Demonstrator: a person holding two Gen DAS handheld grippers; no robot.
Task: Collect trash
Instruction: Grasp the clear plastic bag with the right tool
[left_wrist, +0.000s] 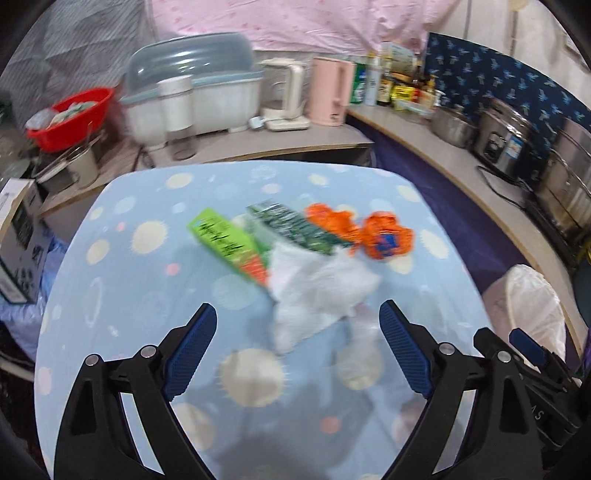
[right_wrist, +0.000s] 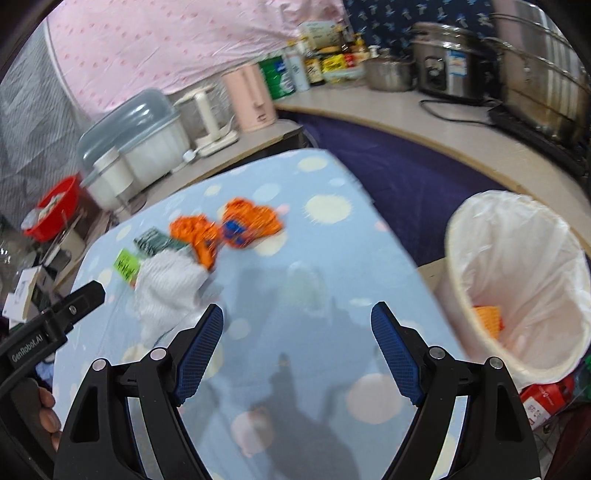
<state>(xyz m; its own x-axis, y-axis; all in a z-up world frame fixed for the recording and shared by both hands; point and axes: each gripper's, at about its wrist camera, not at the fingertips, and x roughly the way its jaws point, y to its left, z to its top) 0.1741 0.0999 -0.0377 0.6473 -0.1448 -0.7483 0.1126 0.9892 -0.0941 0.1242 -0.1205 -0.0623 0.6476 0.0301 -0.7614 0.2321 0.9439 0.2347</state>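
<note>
Left claw (left_wrist: 297, 321) spread wide and holding nothing, hovering over the blue dotted tabletop (left_wrist: 129, 258). Just ahead, between the fingertips, a crumpled white tissue (left_wrist: 317, 288); beyond it a lime-green wrapper (left_wrist: 225, 240), a dark green packet (left_wrist: 295, 227) and two orange wrappers (left_wrist: 388, 236), all lying close together. Right claw (right_wrist: 297, 319) likewise gaping, empty, above bare cloth, with the same litter ahead to its left. Off to its right, beside the tabletop edge, a white-lined trash bin (right_wrist: 517, 258) with an orange scrap (right_wrist: 487, 319) inside.
</note>
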